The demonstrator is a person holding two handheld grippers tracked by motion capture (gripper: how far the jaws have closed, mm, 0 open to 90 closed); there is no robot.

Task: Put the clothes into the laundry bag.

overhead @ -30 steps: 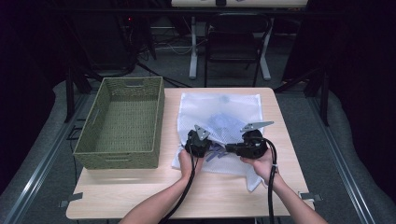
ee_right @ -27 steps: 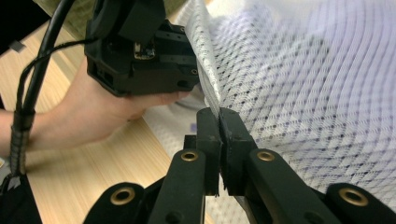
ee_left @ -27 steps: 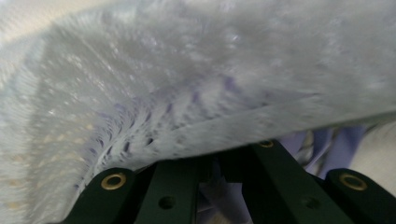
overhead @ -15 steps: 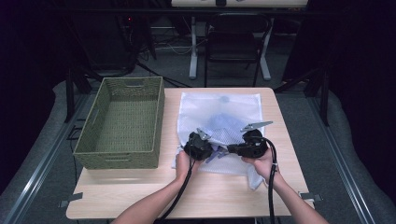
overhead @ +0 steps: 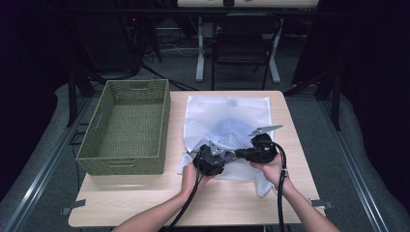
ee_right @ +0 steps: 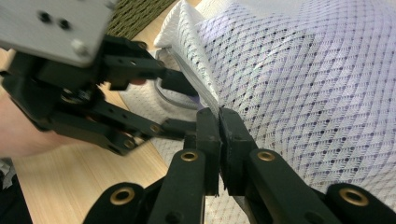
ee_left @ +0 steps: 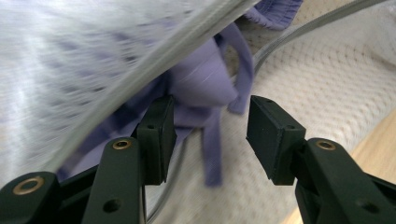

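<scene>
At the centre of the high view, the right tongs pinch the mesh bag's edge; keep it lifted. The left tongs, spread, should close on the purple garment (at the bag's mouth) on the counter.

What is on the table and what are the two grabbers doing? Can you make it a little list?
table: wooden
basket: green woven, on the table's left side
mesh bag: white, lying flat beside the basket
inside bag: purple cloth
left gripper: jaws open around the purple cloth at the bag's mouth
right gripper: jaws shut on the bag's edge
</scene>
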